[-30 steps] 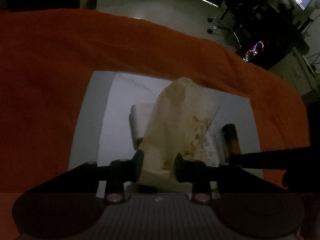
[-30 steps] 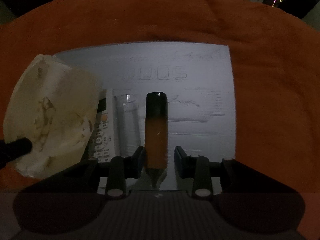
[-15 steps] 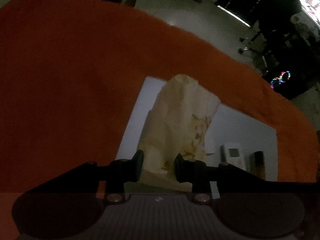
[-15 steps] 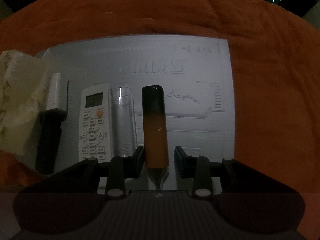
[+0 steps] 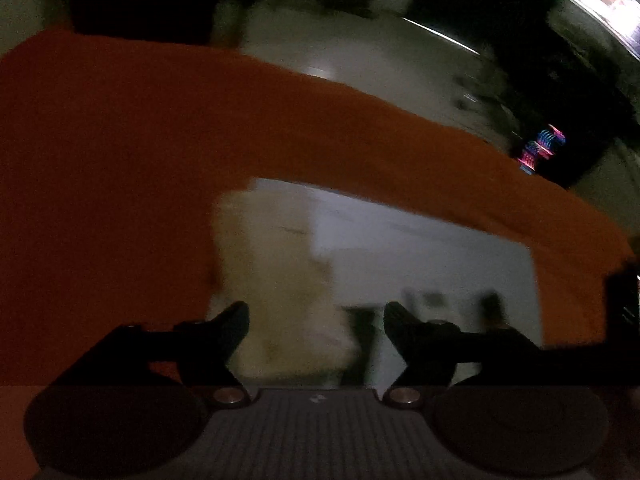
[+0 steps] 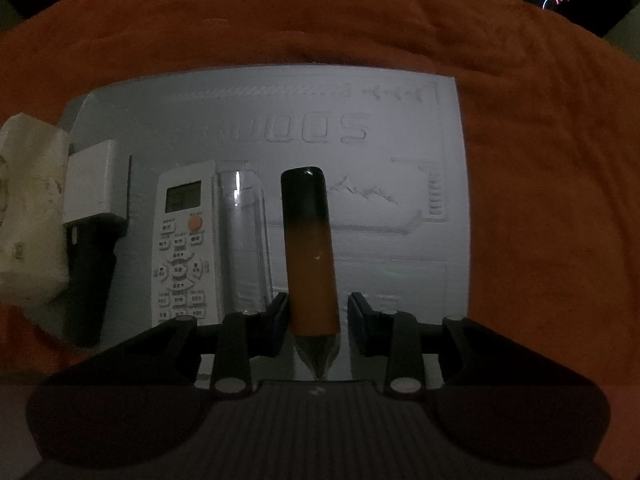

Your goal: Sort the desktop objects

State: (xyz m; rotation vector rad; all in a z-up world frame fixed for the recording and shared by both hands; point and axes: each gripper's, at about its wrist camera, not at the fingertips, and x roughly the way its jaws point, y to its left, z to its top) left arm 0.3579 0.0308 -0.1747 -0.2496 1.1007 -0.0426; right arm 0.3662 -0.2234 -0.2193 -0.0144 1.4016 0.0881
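In the right wrist view a grey embossed mat (image 6: pixel 360 112) lies on an orange cloth (image 6: pixel 320 20). On it, left to right: a cream paper bag (image 6: pixel 28 216) at the mat's left edge, a white-and-black tool (image 6: pixel 94 216), a white remote (image 6: pixel 182 240), a clear tube (image 6: pixel 242 236) and an orange-and-black tube (image 6: pixel 310 256). My right gripper (image 6: pixel 314 320) is open, its jaws on either side of the orange tube's near end, not touching. In the blurred left wrist view my left gripper (image 5: pixel 316 320) is open, and the bag (image 5: pixel 276 280) lies on the mat between and beyond its jaws.
The orange cloth (image 5: pixel 120 140) covers the table all round the mat. Beyond the table's far edge is a dim floor (image 5: pixel 360 60) with dark furniture and coloured lights (image 5: pixel 540 148).
My left gripper carried the bag leftward to the mat's left edge, then opened and let it go. The right gripper has barely moved and stays open around the orange tube.
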